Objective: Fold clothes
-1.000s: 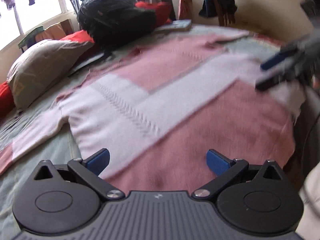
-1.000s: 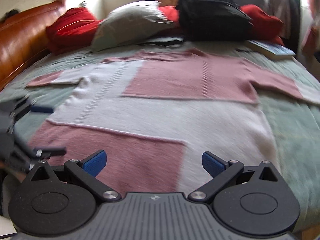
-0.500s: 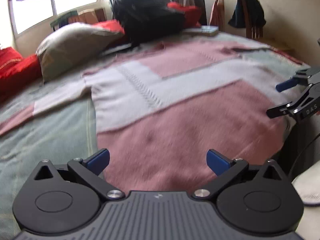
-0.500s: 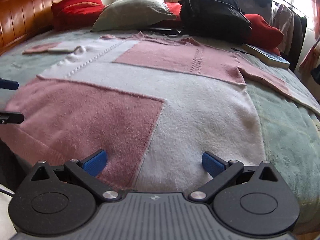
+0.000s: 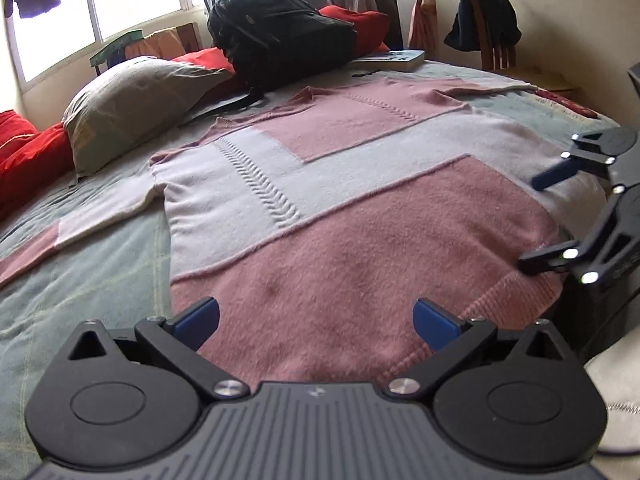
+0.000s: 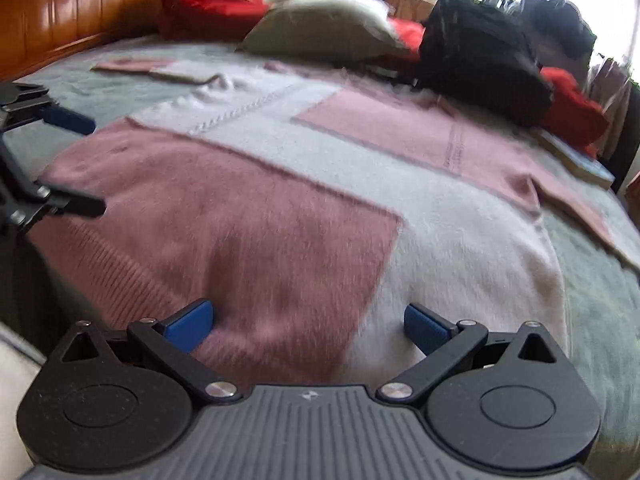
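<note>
A pink and pale grey block-patterned sweater (image 5: 320,200) (image 6: 280,200) lies flat on the bed, sleeves spread out, ribbed hem nearest me. My left gripper (image 5: 316,318) hovers open just over the hem's left part, nothing between its blue pads. My right gripper (image 6: 308,322) is open over the hem where pink meets grey. Each gripper shows in the other's view: the right gripper (image 5: 538,220) at the hem's right end, the left gripper (image 6: 86,164) at the left edge, both with jaws apart.
A grey pillow (image 5: 136,100), red cushions (image 5: 28,164) and a black backpack (image 5: 276,40) sit at the far side of the green bedspread (image 5: 80,288). A book (image 5: 394,58) lies by the backpack. A wooden headboard (image 6: 52,12) runs along the left.
Both grippers have dropped lower and come closer to the sweater's hem, the views swinging round to face along it. Both jaws stay open.
</note>
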### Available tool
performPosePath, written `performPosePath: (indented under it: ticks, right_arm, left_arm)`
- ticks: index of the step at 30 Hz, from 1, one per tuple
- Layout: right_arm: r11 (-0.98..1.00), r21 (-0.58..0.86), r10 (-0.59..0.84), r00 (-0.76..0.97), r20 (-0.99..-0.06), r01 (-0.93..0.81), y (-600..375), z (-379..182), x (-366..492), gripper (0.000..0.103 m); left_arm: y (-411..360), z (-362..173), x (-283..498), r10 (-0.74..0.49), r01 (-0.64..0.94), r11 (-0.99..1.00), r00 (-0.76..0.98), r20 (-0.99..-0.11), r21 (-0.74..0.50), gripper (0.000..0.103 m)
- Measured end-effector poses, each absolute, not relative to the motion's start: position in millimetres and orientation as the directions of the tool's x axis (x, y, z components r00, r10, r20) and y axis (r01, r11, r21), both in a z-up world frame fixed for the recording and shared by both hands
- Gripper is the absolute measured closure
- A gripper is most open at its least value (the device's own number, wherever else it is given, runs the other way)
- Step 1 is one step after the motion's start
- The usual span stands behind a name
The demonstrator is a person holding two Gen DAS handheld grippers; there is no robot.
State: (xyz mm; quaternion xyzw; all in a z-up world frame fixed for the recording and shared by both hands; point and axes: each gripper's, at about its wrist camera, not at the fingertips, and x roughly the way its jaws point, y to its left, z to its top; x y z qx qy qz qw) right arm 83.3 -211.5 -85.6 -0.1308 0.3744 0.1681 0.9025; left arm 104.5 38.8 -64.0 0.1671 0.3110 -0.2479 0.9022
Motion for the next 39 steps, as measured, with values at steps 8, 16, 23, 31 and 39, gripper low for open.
performPosePath:
  ticks: [8,16,23,31,39]
  right_arm:
    - [0.955,-0.01,0.194,0.653,-0.732,-0.295,-251.6,-79.0,75.6,0.0]
    - [0.947,-0.081,0.138,0.621,-0.772,-0.31,-250.3,-83.9,67.2,0.0]
    - [0.969,-0.065,0.132,0.72,-0.681,-0.239,-272.4,-68.9,103.4,0.0]
    - [0.991,0.054,0.131,0.751,-0.647,-0.126,-292.1,-102.4,98.7,0.0]
    - [0.99,0.072,0.138,0.725,-0.675,-0.121,-294.6,-91.9,105.6,0.0]
  left_arm:
    - [34.1,-61.0,101.6,-0.391,0.583,0.804,0.668,-0.633,0.119,0.001]
    - [29.1,-58.3,99.2,-0.424,0.614,0.784,0.637,-0.644,0.091,0.001]
    - [26.5,-55.3,98.2,-0.429,0.613,0.785,0.638,-0.64,0.085,0.001]
    - [22.5,-55.8,102.0,-0.431,0.613,0.787,0.628,-0.648,0.07,0.001]
    - [17.7,-53.8,101.8,-0.445,0.624,0.78,0.613,-0.652,0.054,0.001]
